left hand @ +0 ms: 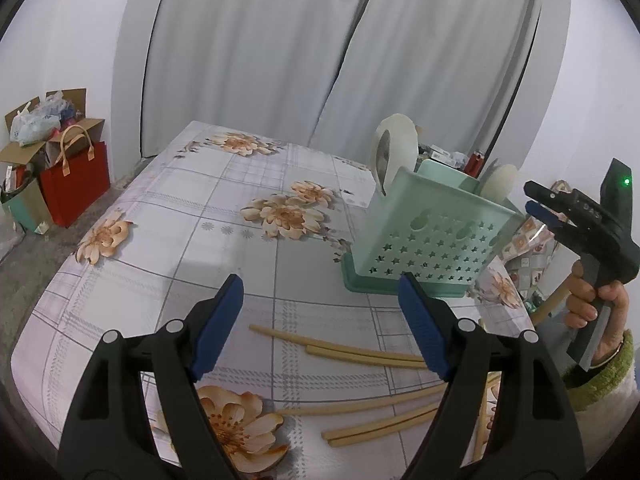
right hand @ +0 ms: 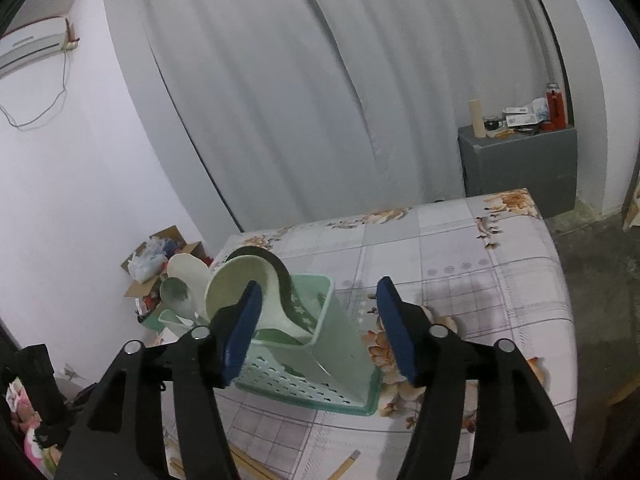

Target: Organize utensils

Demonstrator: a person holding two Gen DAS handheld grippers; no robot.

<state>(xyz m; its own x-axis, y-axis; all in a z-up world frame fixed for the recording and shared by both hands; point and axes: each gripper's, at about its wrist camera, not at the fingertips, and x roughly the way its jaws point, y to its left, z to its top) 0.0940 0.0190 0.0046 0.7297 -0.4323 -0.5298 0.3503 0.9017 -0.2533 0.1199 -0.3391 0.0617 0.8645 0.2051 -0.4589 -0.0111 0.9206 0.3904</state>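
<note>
- You have one green utensil holder (left hand: 430, 236) standing on the floral tabletop (left hand: 168, 216), with three pale spoons (right hand: 236, 288) and one dark-edged one upright in it.
- About six wooden chopsticks (left hand: 340, 350) lie loose on the tabletop near you, just in front of the holder.
- Your left view shows the chopsticks in full and your right hand (left hand: 596, 300); your right view looks down into the holder's compartments.
- Your left gripper (left hand: 320, 320) hovers over the chopsticks, jaws wide apart and empty.
- Your right gripper (right hand: 316, 328) tilts down above the holder, jaws parted, gripping nothing.
</note>
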